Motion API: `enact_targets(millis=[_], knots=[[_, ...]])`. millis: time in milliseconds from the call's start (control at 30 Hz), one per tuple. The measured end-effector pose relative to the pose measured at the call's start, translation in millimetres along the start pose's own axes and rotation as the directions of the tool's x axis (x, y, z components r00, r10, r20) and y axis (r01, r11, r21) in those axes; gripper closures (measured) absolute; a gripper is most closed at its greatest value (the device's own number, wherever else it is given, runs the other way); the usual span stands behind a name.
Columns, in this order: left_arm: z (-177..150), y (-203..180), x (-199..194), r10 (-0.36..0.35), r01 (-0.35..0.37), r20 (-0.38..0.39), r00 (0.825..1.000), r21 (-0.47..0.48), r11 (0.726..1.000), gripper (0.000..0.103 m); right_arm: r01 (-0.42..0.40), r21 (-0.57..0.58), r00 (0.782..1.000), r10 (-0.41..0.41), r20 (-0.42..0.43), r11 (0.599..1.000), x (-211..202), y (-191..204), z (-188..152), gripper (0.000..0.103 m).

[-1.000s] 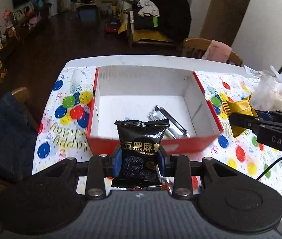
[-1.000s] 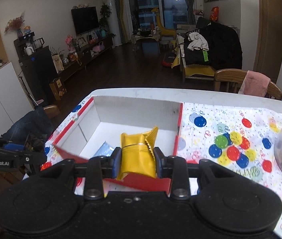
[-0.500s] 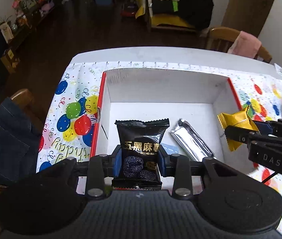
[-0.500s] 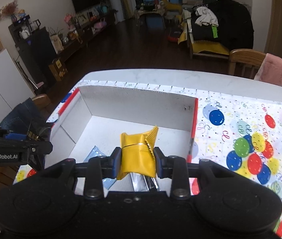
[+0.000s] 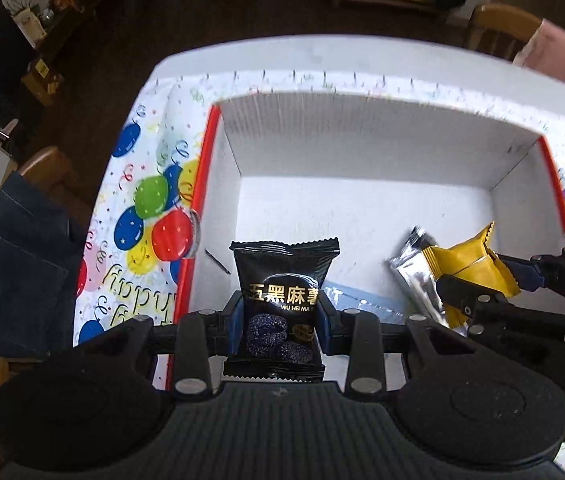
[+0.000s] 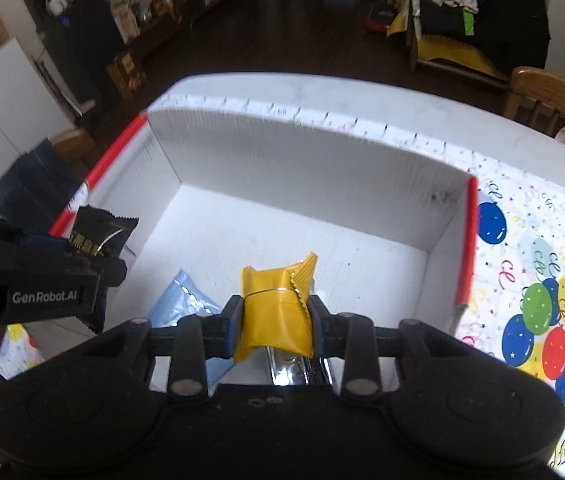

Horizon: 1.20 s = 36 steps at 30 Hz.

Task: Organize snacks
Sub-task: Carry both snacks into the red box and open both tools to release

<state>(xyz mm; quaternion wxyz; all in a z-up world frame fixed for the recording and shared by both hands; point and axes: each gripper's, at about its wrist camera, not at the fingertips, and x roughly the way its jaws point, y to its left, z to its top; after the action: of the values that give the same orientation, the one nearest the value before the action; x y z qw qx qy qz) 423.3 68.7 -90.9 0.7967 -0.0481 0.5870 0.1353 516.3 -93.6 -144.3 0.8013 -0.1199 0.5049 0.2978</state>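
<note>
Left wrist view
Left hand-held gripper [image 5: 278,322]: clamped on black packet [image 5: 284,280], above box [image 5: 362,148]
Box floor: silver bar [image 5: 416,280], blue packet [image 5: 362,304]

Right wrist view
Right hand-held gripper [image 6: 276,322]: pinching yellow packet [image 6: 276,308] over the box [image 6: 310,168]
Counter [image 6: 362,96]: balloon cloth [image 6: 542,280] beside box

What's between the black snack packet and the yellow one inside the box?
In the left wrist view, a silver foil packet and a pale blue packet lie between the black packet and the yellow packet.
</note>
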Motion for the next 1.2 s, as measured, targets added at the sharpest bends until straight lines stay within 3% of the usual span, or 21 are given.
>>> enact_targets(millis=[233,667,1200], knots=[[5,-7,24,0.021,-0.021,-0.055,0.998,0.012,1.000,0.068,-0.007,-0.021,0.997,0.005,-0.071,1.000,22,0,-1,0.071],[0,-10,47,0.028,-0.028,-0.106,0.994,0.002,1.000,0.067,-0.022,-0.052,0.994,0.017,-0.108,0.998,30,-1,-3,0.069],[-16,5,8,-0.048,0.048,0.003,0.999,-0.057,0.997,0.062,-0.065,-0.058,0.997,0.063,-0.039,0.996,-5,-1,-7,0.060]])
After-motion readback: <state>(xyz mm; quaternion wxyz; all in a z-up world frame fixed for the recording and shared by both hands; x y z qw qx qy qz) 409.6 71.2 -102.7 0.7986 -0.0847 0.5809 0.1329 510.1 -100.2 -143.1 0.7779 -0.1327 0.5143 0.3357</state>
